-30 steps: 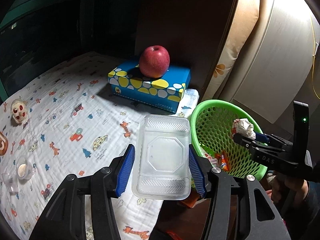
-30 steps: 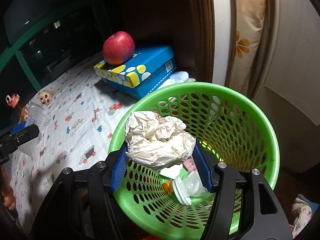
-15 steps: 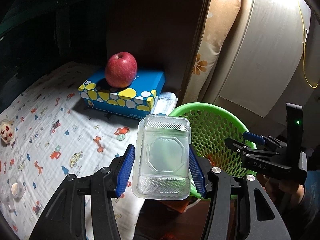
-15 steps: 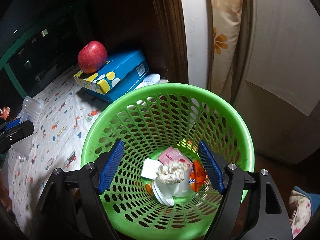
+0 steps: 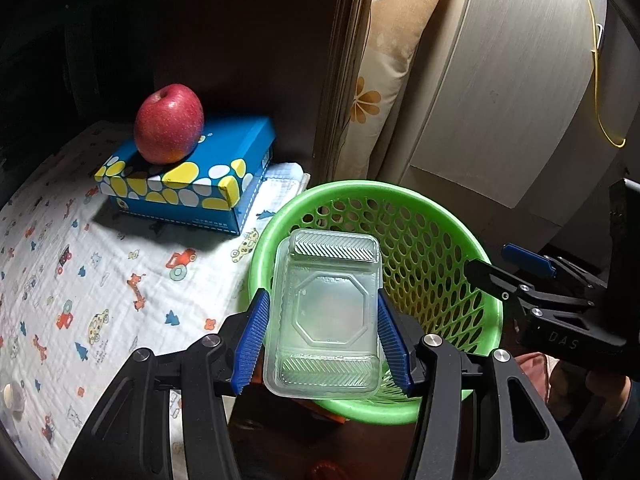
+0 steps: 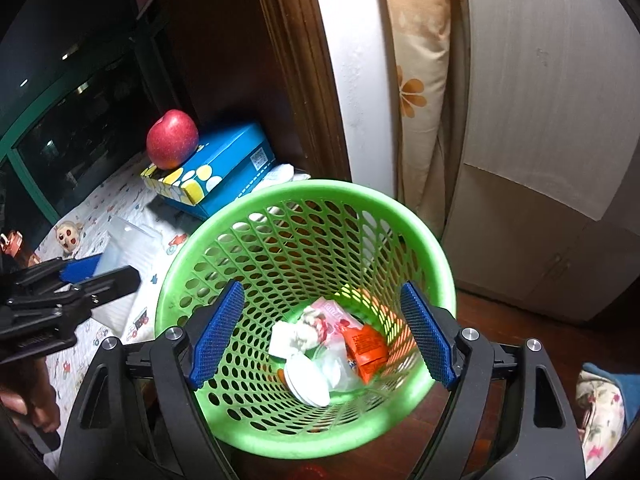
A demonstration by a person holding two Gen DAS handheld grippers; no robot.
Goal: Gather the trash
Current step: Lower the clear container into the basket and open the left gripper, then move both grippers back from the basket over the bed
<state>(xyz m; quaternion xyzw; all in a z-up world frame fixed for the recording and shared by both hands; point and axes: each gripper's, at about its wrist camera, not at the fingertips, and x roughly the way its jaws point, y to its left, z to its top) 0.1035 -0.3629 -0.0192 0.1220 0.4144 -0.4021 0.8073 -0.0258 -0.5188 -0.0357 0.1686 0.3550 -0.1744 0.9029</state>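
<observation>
Between left claw (image 5: 320, 340) pads: plastic tray (image 5: 326, 320)

Dim room (fisheye-warped), hard shadows.

Right claw (image 6: 320, 336) opened, dropping paper wad (image 6: 306, 330) into basket (image 6: 304, 196).

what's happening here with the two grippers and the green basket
A person is collecting trash with a handheld gripper in each hand. The left gripper is clamped on a clear plastic food tray, held over the near rim of the green perforated plastic basket. The right gripper is over the same basket with nothing between its blue pads; its jaws have just been opening. Crumpled paper, wrappers and a white lid lie at the bottom. A red apple sits on a blue spotted tissue box.
</observation>
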